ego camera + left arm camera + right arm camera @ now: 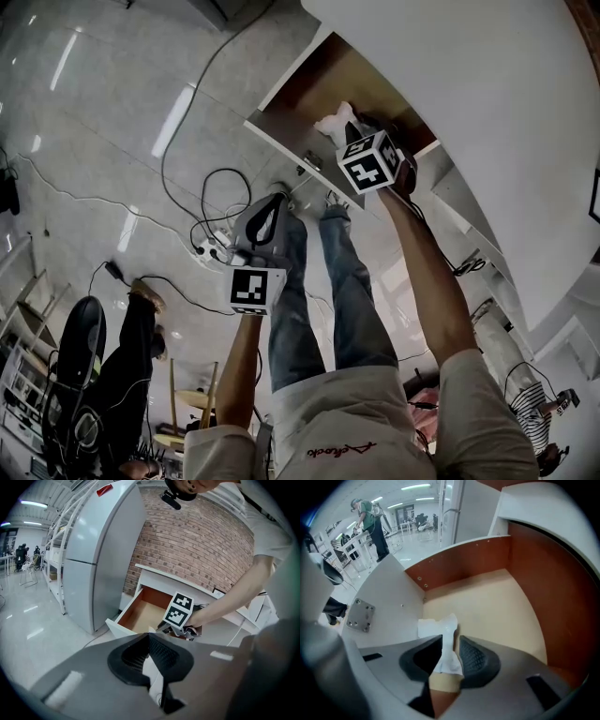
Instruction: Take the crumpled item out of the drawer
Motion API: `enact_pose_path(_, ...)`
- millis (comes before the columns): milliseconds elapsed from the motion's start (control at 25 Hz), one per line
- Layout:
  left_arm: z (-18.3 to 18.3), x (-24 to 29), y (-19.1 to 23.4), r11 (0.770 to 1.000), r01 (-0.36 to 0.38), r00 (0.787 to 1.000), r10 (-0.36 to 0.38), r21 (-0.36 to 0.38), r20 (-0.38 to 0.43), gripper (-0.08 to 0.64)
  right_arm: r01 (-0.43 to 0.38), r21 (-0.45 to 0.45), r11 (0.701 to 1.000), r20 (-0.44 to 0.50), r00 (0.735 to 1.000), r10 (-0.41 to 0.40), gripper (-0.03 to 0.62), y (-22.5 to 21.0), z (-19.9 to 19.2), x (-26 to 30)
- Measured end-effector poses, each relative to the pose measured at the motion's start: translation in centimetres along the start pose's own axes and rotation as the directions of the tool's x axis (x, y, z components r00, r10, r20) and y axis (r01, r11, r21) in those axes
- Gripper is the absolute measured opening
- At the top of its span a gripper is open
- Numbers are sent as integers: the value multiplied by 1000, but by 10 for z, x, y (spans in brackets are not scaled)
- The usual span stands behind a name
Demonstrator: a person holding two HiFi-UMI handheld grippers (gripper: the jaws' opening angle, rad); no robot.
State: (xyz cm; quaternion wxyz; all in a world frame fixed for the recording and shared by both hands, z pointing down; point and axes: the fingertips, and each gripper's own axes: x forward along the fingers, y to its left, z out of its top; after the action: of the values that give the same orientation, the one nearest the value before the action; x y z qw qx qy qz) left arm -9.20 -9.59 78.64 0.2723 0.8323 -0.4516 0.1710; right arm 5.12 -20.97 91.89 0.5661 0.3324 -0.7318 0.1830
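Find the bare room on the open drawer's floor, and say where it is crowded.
Most of the drawer floor is bare: the tan stretch bordered by the brown far wall and right wall. It is crowded only near the white left panel, where the right tongs pinch the crumpled paper.

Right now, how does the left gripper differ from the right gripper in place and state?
The right gripper reaches inside the drawer; the left gripper hangs outside it, above the floor. The right gripper holds the crumpled paper; the left gripper holds nothing. Both are shut.
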Motion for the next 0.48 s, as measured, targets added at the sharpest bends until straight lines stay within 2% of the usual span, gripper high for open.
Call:
enact_pose_path(280, -5, 1, 2, 1000, -4, 1000, 4, -5, -5, 9, -15, -7, 1000, -54, 998, 14, 79, -4, -8, 16)
enact_pose_path(480, -5, 2, -1, 1000, -1, 1000, 1, -7, -1, 9, -22, -2, 1000, -59, 998, 22, 77, -5, -7, 19)
